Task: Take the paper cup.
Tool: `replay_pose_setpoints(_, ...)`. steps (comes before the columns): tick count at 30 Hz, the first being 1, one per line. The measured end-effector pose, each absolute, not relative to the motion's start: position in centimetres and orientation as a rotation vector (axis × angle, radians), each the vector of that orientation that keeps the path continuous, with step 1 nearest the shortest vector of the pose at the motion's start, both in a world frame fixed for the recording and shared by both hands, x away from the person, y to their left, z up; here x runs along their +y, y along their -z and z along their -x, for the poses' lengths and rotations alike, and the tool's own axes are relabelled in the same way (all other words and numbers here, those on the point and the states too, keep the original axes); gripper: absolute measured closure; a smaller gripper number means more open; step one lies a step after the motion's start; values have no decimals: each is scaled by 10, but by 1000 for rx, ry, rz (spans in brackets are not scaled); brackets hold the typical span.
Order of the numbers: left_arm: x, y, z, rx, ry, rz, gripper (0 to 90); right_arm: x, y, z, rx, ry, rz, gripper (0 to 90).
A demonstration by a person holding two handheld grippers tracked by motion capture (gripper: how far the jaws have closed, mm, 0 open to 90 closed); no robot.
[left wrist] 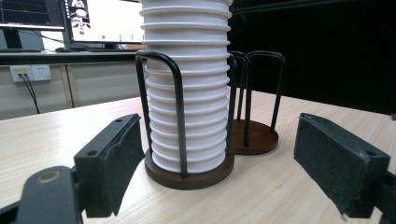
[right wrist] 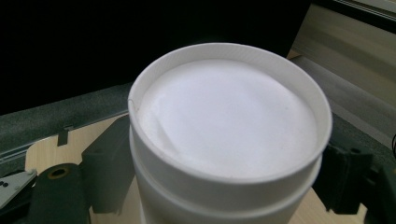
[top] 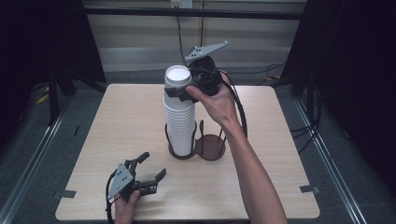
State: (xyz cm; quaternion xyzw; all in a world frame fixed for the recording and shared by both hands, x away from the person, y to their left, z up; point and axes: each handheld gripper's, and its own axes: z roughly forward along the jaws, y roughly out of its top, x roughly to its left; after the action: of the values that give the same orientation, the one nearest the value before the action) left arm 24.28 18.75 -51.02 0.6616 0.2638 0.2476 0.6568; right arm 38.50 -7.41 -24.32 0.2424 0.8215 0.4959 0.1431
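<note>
- The right hand-held gripper (top: 181, 91) is at the top of a tall stack of white paper cups (top: 180, 119), its two black jaws set either side of the topmost cup (right wrist: 229, 135) and closed on it just under the rim.
- In the right gripper view, the topmost cup's round white mouth faces the camera, with a dark jaw pad pressed against each side of its wall.
- The stack stands upright in the left ring of a dark brown double cup holder (top: 210, 148) near the middle of the pale wooden worktop (top: 116, 121).
- Thin black wire hoops (left wrist: 161, 93) rise from the holder's base and hug the lower part of the stack; the upper cups stand clear above them.
- The holder's right ring (left wrist: 257, 137) has no cups in it and sits just beside the stack, touching the occupied ring.
- The left hand-held gripper (top: 152, 170) rests low at the near left of the worktop, well apart from the stack, its jaws spread wide with nothing between them.
- In the left gripper view, its two pads frame the stack and holder from a distance, with bare worktop between.
- A black cable (top: 238, 112) loops from the right hand-held gripper down past the person's forearm.
- Behind the worktop are computer monitors (left wrist: 93, 21) and a wall socket (left wrist: 30, 72).
</note>
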Motion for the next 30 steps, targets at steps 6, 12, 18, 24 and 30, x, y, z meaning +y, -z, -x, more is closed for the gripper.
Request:
replay_pose_setpoints(6,187,510,-243,598,-561,-1498,155,-74,242,-385,2370,-1429,-693,192)
replay_pose_setpoints(12,187,510,-243,598,-561,-1498,155,-78,237,-383,2334,-1474,-693,190)
replay_pose_setpoints(18,187,510,-243,598,-561,-1498,155,-79,236,-383,2322,-1509,-693,192)
replay_pose_setpoints(24,187,510,-243,598,-561,-1498,155,-83,234,-381,2279,-1572,-693,195)
replay_pose_setpoints(30,187,510,-243,598,-561,-1498,155,-86,234,-378,2239,-1613,-697,199)
